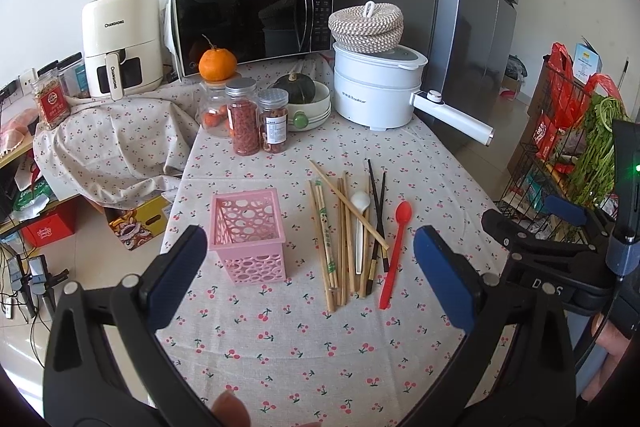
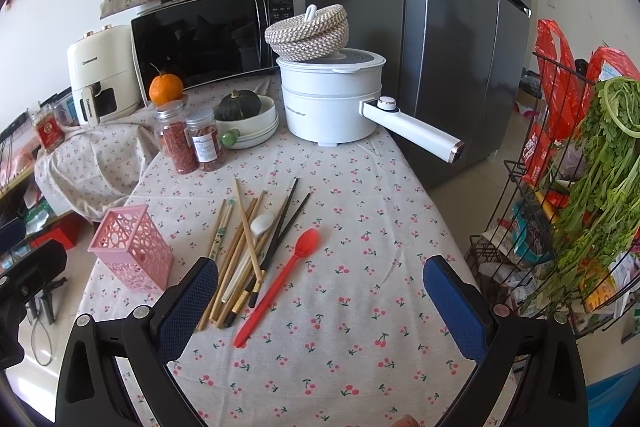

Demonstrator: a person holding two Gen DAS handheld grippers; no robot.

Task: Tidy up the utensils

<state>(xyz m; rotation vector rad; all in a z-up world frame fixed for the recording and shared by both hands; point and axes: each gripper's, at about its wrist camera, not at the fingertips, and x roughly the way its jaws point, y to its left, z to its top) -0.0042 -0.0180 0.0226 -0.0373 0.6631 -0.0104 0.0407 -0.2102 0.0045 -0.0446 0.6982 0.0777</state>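
A pink perforated utensil holder (image 1: 248, 233) (image 2: 132, 253) stands upright and empty on the cherry-print tablecloth. To its right lies a loose pile: several wooden chopsticks (image 1: 336, 243) (image 2: 236, 251), dark chopsticks (image 1: 378, 215) (image 2: 286, 223), a white spoon (image 1: 360, 223) (image 2: 258, 231) and a red spoon (image 1: 396, 251) (image 2: 280, 283). My left gripper (image 1: 310, 267) hovers open above the table's near side, between holder and pile. My right gripper (image 2: 324, 301) is open too, just right of the pile, over the red spoon's handle. It shows at the right edge of the left wrist view (image 1: 532, 223).
At the back stand a white electric pot (image 1: 376, 87) with a long handle, a bowl holding a squash (image 1: 308, 99), several jars (image 1: 256, 119), an orange, a microwave (image 1: 252, 23) and an air fryer. A wire rack with greens (image 2: 568, 211) stands right of the table, a fridge behind.
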